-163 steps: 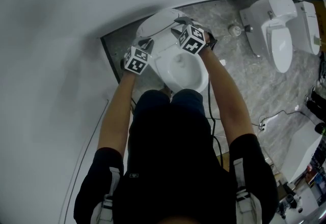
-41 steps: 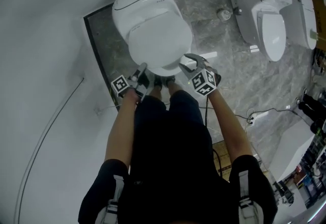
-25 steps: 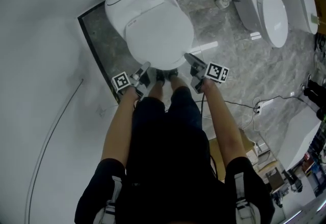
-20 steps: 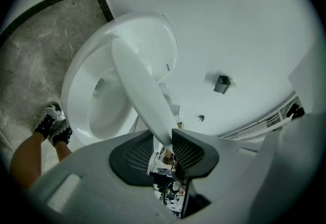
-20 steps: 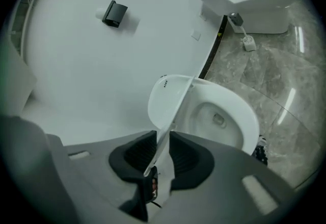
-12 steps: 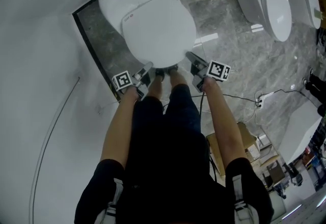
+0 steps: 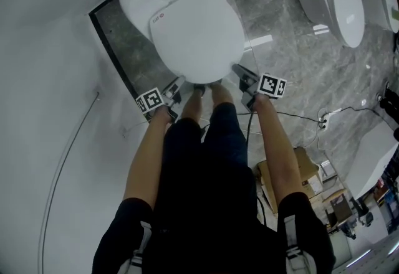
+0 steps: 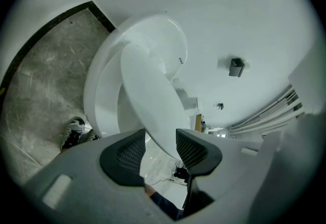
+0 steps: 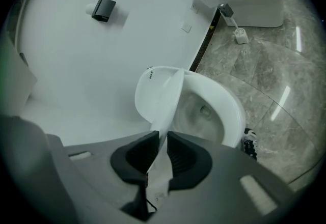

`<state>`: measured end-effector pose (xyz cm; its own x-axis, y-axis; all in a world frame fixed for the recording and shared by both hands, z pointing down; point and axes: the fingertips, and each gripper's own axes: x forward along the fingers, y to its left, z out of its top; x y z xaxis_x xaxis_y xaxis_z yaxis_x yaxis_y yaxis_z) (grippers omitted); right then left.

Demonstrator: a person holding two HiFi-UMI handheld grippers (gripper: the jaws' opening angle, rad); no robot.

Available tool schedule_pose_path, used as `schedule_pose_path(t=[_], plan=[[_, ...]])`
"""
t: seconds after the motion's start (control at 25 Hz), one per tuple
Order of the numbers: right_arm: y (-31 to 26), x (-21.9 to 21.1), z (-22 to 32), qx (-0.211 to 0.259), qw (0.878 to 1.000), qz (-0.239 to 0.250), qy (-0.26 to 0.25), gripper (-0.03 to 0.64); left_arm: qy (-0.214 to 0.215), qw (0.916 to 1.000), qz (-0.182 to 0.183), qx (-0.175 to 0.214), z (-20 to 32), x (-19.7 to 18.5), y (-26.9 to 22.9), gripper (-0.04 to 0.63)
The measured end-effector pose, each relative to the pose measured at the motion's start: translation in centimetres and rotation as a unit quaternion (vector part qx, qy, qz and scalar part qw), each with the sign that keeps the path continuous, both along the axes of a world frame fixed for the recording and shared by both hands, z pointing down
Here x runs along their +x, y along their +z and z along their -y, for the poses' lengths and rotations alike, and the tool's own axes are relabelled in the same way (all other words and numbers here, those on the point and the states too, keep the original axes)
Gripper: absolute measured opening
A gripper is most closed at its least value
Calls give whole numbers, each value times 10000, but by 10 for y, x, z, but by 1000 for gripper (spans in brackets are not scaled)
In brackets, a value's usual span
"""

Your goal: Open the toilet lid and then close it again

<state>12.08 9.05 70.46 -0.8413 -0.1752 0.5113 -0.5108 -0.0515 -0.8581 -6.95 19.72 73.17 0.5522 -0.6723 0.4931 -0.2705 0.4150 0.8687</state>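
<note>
A second white ceramic toilet (image 7: 346,2) stands on the grey marbled floor (image 7: 293,42). A brown cardboard box (image 7: 303,167) lies well apart from it.

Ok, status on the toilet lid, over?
Right gripper shut on front edge of white plastic toilet lid. Left gripper jaws opening, lid edge between them. Lid part-raised over white bowl. Nothing seen in its path.

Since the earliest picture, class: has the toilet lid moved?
Yes. The toilet lid has swung down from upright toward the bowl, which it now hides from above.
</note>
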Motion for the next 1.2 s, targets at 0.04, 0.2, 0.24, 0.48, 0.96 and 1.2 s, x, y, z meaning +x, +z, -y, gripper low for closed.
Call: schedule_pose_path(t=[0.04,0.2,0.24,0.48,0.96,1.2], plan=[[4,2,-1,-28,10000,-15,7,55,83,9999,51,-40,-1,1,2,175],[27,10,-8,-161,9998,-149,10,52,24,9993,280,-245,-9,-4,16,173],[31,13,-9,-177,9997,-182,4,52,-46,9991,300,-286,-11,-5,19,173],[56,17,-18,-254,9990,-354,-69,52,101,9992,287,-256,-15,-4,24,173],[108,32,-31,-361,9975,-609,-41,55,147,9989,370,-228,-22,-3,39,173],[125,42,-34,-238,9958,-881,-33,131,172,9990,339,-242,-23,6,47,173]])
